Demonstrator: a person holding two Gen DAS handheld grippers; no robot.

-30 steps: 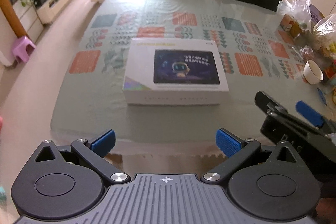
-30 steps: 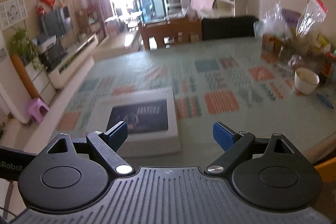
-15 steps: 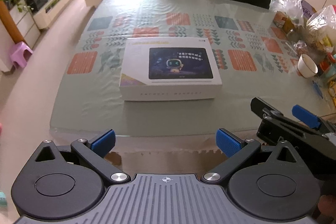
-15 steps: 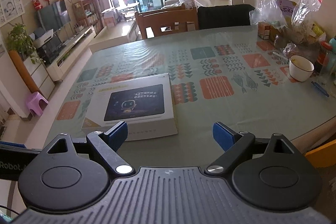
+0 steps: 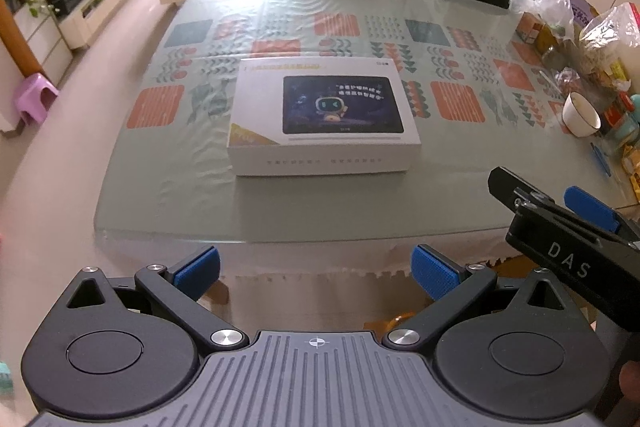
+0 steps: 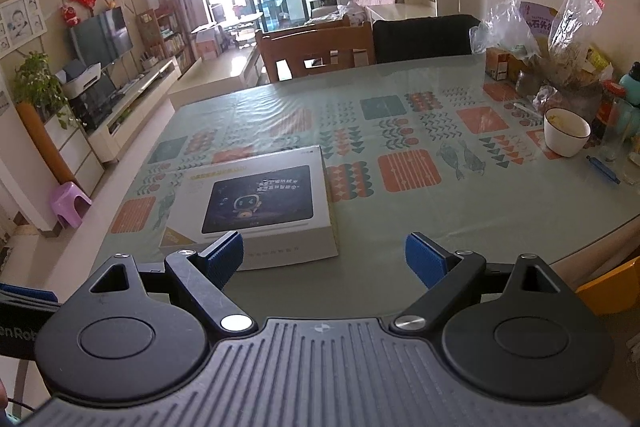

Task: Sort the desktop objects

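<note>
Left gripper [image 5: 316, 269] spread wide, empty, hovering short of bench [image 5: 360, 203] near edge. Right gripper [image 6: 324, 257] likewise spread, empty. White tablet box [image 5: 324, 119] flat on bench straight ahead of left gripper, ahead-left of right gripper. Likely stiff cardboard, smooth lid, moderately weighty; probably too broad for one gripper, so pinch at opposite short edges. White bowl [image 6: 567, 131], blue pen [image 6: 603, 170], plastic bags [image 6: 516, 27] far right, well apart. Path to box unobstructed.
</note>
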